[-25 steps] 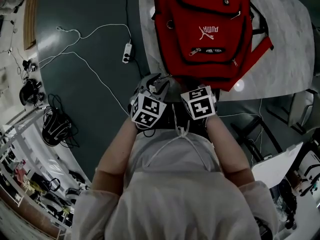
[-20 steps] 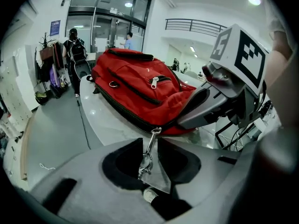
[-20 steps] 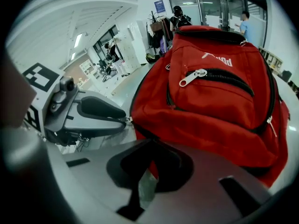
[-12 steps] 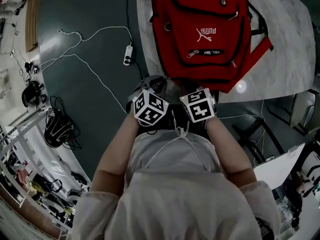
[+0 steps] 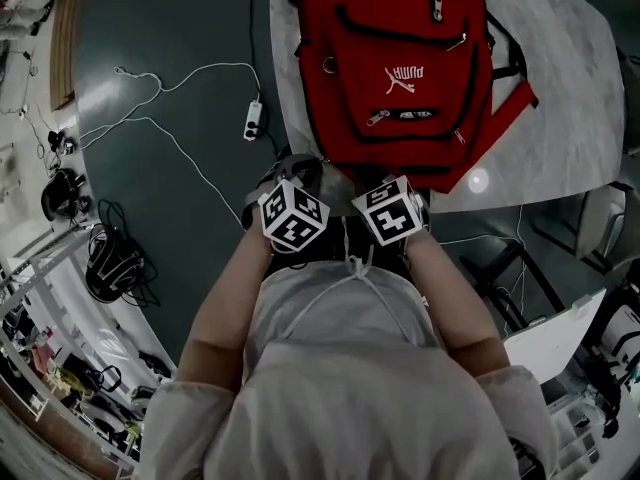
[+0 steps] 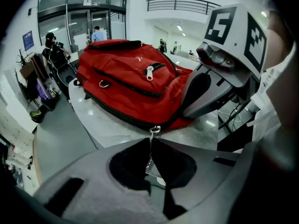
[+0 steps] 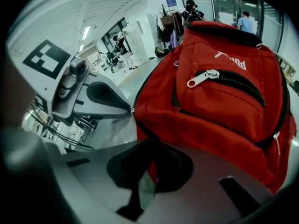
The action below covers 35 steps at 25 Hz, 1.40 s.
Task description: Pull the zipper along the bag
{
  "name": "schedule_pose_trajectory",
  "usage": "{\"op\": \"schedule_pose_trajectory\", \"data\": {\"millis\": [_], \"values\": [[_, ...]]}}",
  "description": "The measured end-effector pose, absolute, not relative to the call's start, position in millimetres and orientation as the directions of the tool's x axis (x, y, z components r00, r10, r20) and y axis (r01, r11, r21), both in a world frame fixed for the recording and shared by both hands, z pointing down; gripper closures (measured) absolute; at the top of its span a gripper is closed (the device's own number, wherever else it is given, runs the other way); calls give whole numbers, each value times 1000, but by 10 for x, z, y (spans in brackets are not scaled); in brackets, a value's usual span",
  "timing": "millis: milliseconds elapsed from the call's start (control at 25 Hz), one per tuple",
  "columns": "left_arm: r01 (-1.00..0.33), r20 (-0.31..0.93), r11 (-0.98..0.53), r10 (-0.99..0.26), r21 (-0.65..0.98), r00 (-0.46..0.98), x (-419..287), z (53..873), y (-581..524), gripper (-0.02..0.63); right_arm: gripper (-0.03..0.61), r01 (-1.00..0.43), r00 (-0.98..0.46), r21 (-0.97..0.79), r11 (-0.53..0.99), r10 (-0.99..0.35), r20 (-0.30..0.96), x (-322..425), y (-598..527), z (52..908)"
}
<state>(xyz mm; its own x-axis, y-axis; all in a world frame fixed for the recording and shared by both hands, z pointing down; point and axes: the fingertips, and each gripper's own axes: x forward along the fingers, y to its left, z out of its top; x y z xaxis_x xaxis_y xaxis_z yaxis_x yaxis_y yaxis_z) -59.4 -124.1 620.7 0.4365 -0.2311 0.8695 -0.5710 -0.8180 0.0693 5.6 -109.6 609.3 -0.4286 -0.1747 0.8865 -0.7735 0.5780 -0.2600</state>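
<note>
Head view: red woven backpack noted at 12 o'clock on pale table.
Left gripper view: left gripper jaws just closed on thin metal zipper pull, 6 o'clock. The slick tab could be lost if jerked.
Right gripper view: right gripper pinched shut on backpack's soft hem.

Overhead head view; gripper views low beside shared backpack.

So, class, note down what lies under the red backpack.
A pale marbled table lies under the backpack; the part directly beneath is covered, so anything there cannot be seen.
</note>
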Motion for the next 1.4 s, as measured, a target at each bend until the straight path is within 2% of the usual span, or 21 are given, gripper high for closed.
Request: {"op": "schedule_pose_trajectory", "data": {"millis": [680,960,1400], "values": [[-644,843,-764,-322,37,431,-790,6156,-1666,586,552,-712,-379,-270,648,-31,925,56,-1121,6126],[-656,834,-754,-348,22,428,-855,6109,-1930,586,552,-728,-405,-311,611,-17,914,45,-1092,6128],[-673,824,-740,-388,-11,412,-942,6118,-2408,586,552,-709,-392,-298,639,-6,920,32,-1101,6126]]}}
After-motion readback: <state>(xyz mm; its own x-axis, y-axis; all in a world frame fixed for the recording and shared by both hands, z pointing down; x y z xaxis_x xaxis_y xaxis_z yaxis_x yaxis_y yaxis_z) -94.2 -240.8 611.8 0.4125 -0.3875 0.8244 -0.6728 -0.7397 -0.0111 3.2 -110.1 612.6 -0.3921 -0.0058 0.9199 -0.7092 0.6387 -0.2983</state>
